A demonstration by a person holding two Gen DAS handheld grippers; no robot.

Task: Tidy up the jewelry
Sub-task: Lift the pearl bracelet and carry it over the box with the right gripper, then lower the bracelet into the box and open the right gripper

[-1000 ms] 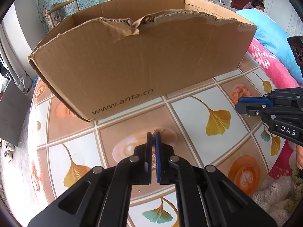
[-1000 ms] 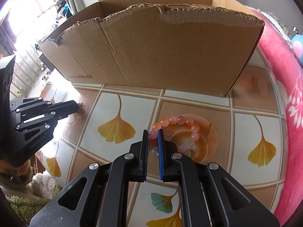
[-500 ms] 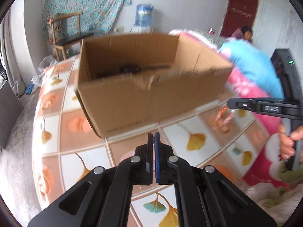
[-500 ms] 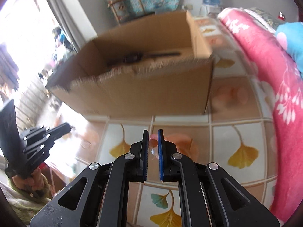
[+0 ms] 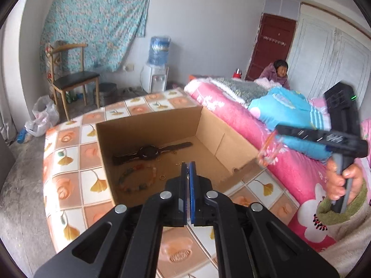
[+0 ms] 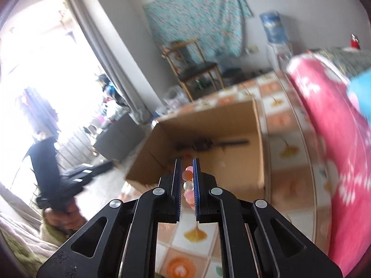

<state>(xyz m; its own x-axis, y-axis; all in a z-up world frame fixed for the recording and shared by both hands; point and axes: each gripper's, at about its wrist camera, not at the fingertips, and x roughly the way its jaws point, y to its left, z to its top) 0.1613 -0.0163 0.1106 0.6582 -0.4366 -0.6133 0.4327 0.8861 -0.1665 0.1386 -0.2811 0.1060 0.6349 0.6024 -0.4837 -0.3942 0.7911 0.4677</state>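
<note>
Left wrist view: the left tool (image 5: 188, 163) is seen with its pads pressed together on something very thin, apparently a fine chain or earring, though what it is cannot be told; it is held above the open cardboard box (image 5: 209, 125) on the tiled desk (image 5: 69, 162). Inside the box one dark wristwatch (image 5: 148, 152), one multicoloured bead bracelet (image 5: 136, 180) and at least three small rings or hooks are counted; tinier pieces may be missed. The right tool (image 5: 278, 128) is seen at the right, gripped by one hand (image 5: 343, 180), with a blurred pink bead bracelet (image 5: 267, 149) dangling from its tip, beside the box's right wall and over the pink bedding (image 5: 231, 118). A risk is judged here: so slight a piece may slip out unnoticed, or cling to the pads when they are parted; if it is released too near the wall, it may be dropped outside.

Right wrist view: the right tool (image 6: 187, 162) is clamped on the pink bead bracelet (image 6: 188, 180), four or five beads being visible between the pads; the picture is blurred. The box (image 6: 255, 125) lies ahead and below, with the watch (image 6: 208, 144) dimly seen in it. Round beads may be rolled out of a narrow grip during a fast swing; the hanging loop may be caught on the torn rim; it may land on the desk or bedding instead. One left tool (image 6: 102, 165) is seen at the left.
</note>
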